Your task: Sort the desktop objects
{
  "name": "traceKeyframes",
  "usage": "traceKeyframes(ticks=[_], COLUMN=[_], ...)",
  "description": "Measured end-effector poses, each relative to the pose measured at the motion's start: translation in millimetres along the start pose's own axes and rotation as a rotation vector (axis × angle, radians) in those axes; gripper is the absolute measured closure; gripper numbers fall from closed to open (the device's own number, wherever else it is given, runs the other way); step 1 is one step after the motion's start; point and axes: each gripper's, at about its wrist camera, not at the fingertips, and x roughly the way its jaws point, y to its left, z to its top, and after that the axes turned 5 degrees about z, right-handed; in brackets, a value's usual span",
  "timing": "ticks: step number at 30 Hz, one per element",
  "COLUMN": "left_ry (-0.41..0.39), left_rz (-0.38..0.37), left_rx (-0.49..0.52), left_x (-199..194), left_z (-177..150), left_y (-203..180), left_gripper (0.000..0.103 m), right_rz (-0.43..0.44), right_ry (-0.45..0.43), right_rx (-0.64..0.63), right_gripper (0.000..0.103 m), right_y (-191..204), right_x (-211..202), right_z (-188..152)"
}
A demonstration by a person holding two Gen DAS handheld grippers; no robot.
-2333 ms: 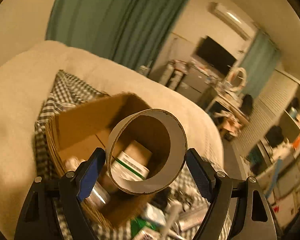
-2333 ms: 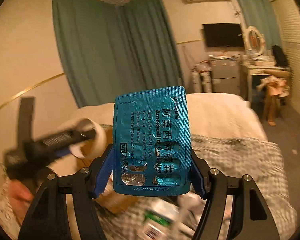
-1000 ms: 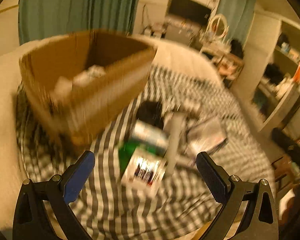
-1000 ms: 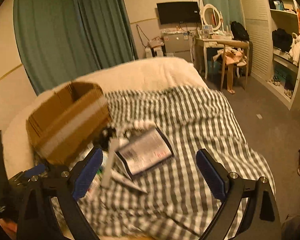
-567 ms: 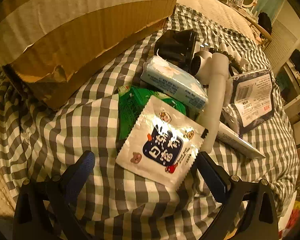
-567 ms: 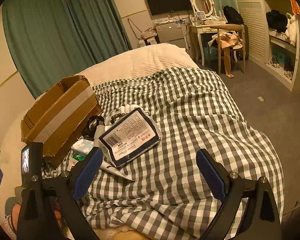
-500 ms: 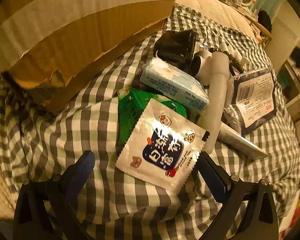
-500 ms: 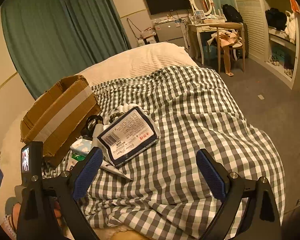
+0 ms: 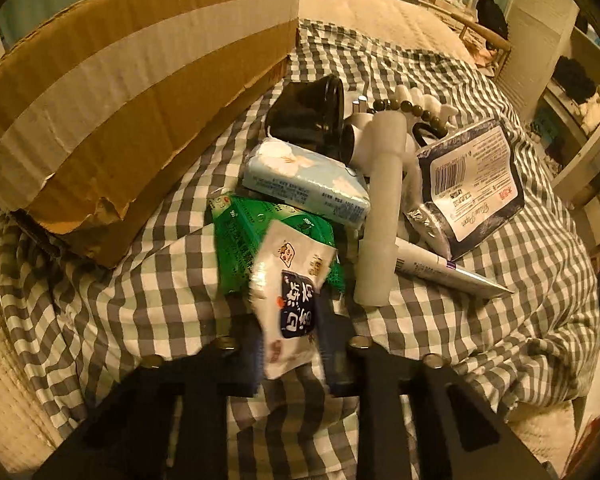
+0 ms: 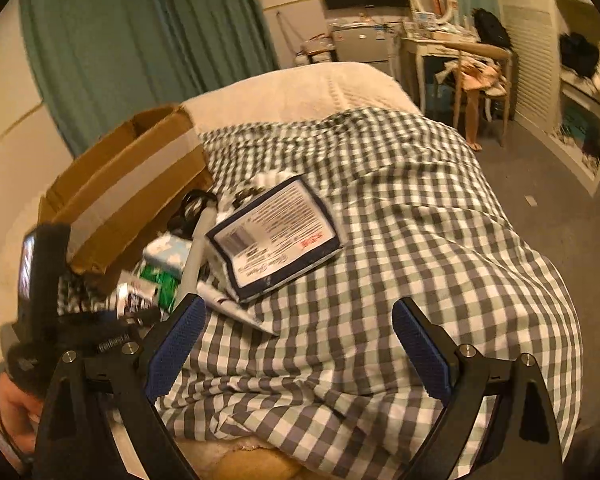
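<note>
Left wrist view: the left gripper (image 9: 290, 344), wide open half a second ago, has now closed on the white snack sachet (image 9: 290, 296), which lies over the green packet (image 9: 252, 240) beside the cardboard box (image 9: 140, 80). Farther right, the right gripper (image 10: 296, 344) stays wide open and empty above the checked cloth (image 10: 400, 240).

Left gripper (image 9: 290, 344): jaws drawn close together, clamped on both faces of a white sachet (image 9: 290, 300); the fingers (image 9: 247, 354) are blurred. In the right wrist view this gripper (image 10: 134, 314) sits low at the left, and the person's hand (image 10: 14, 412) grips its handle at the frame edge. Right gripper (image 10: 298, 344): jaws spread wide, nothing between the blue pads (image 10: 176, 344), pointing forward and slightly down over the bed.
</note>
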Motion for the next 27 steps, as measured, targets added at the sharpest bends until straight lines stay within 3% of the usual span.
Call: traceKeyframes(ticks=[1,9,11,13,17,18,23,27], left_ry=[0.000,0.026,0.010,-0.010,-0.015,-0.011,0.015,-0.022], left_rz=[-0.006,-0.128,-0.110,-0.089,-0.105,-0.104,-0.100,-0.076], left_rx=[-0.016,-0.176,-0.179,-0.181,-0.200,-0.204,-0.234,-0.211], left_x=[-2,-8,-9,-13,-9,-7,4,1], left_z=[0,0,1,1,6,7,10,11], left_y=[4,35,37,39,40,40,41,36], left_gripper=[0.095,0.095,0.096,0.096,0.096,0.096,0.096,0.096], right_rz=[0.005,-0.013,0.011,0.027,0.044,0.041,0.023,0.034], right_ry=[0.013,0.133,0.180,0.214,0.279,0.301,0.294,0.285], right_rx=[-0.030,-0.286,-0.310,-0.313,-0.345,-0.355,-0.356,-0.327], right_gripper=[0.008,0.011,0.021,0.042,0.058,0.072,0.076,0.083], right_y=[7,57,60,60,63,64,62,56], right_x=[4,46,63,78,107,113,114,97], right_z=[0,-5,-5,-5,-4,-6,-15,-14])
